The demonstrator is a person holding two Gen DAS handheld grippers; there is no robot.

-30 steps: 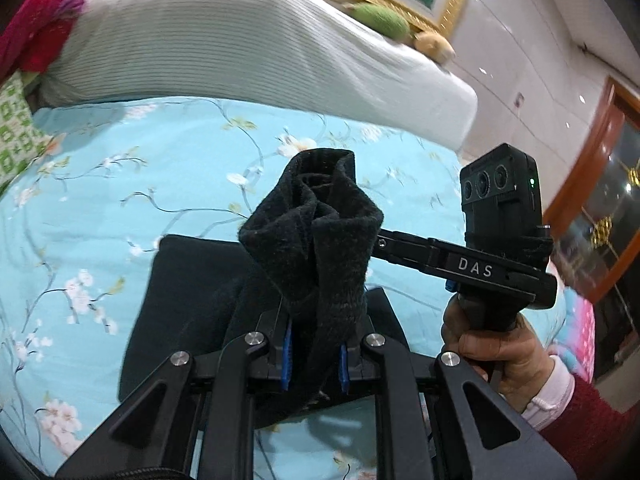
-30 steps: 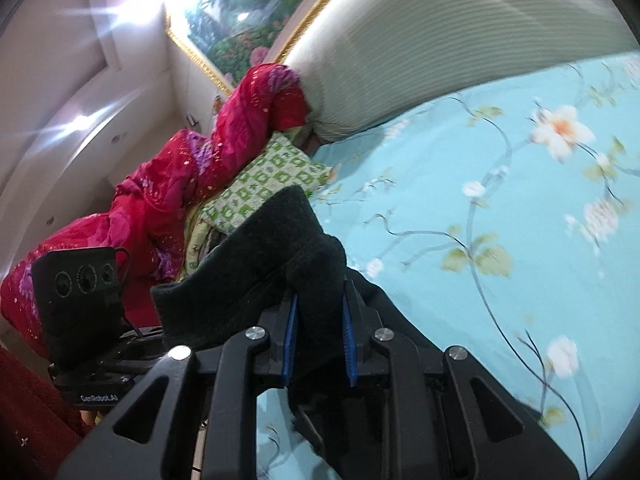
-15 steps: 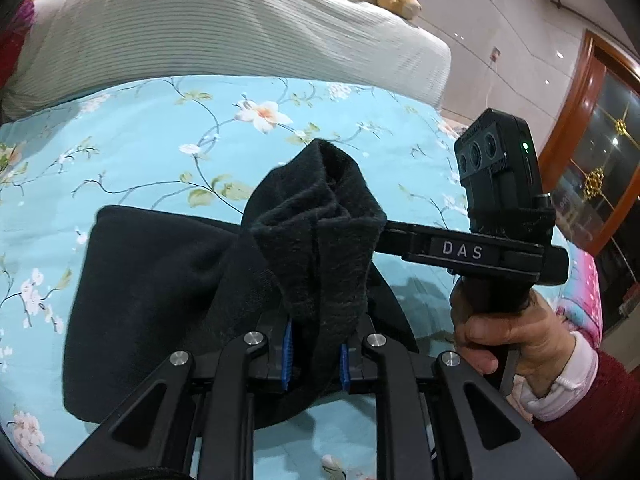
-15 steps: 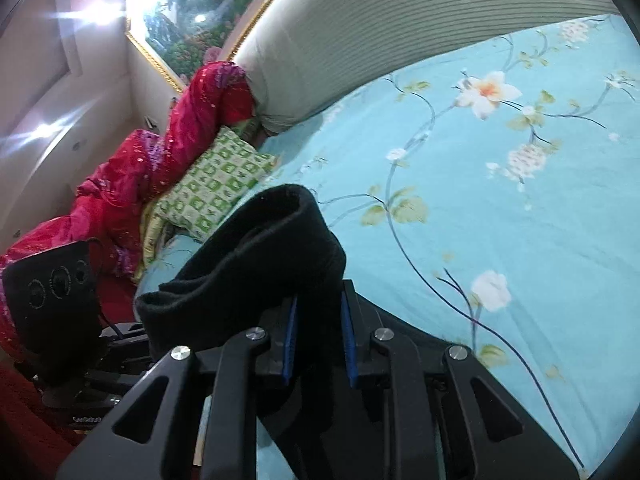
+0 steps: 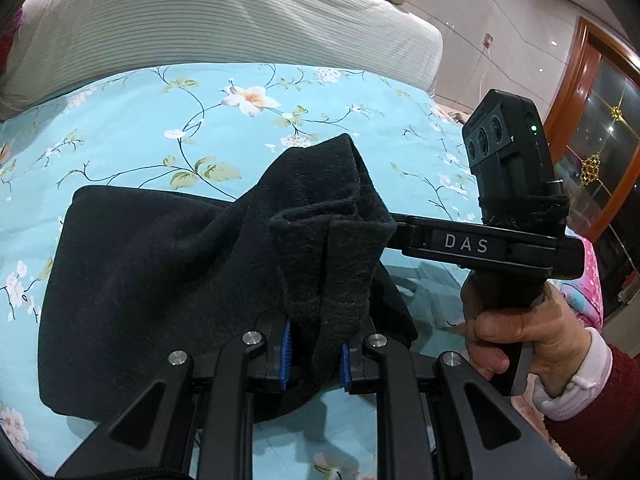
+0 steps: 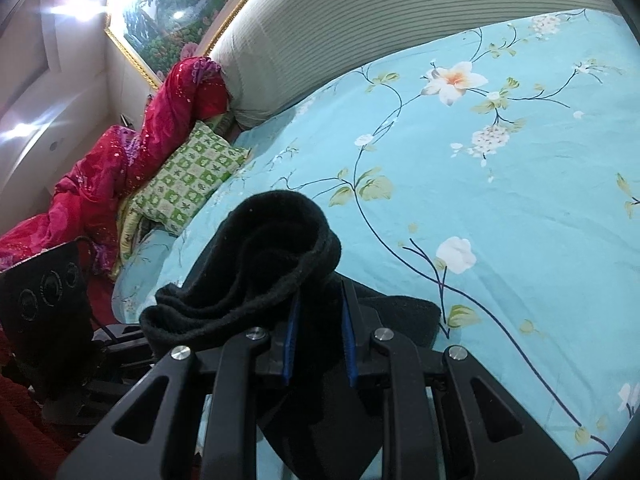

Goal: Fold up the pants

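Note:
Black pants [image 5: 152,280] lie partly folded on the light blue floral bedsheet [image 5: 168,120]. My left gripper [image 5: 314,356] is shut on a bunched edge of the pants that stands up between its blue pads. In the right wrist view my right gripper [image 6: 318,344] is shut on another bunched edge of the pants [image 6: 272,256], which curls over to the left. The left wrist view shows the right gripper's body [image 5: 504,200] at the right, held by a person's hand [image 5: 512,332].
A grey striped headboard cushion [image 5: 220,20] runs along the far side of the bed. A green patterned pillow [image 6: 188,176] and a red blanket [image 6: 132,160] lie at the left end. A wooden door [image 5: 592,128] stands beyond the right bed edge.
Both grippers have come down toward the bed with the pants edges in them. More of the black fabric now lies spread flat on the sheet.

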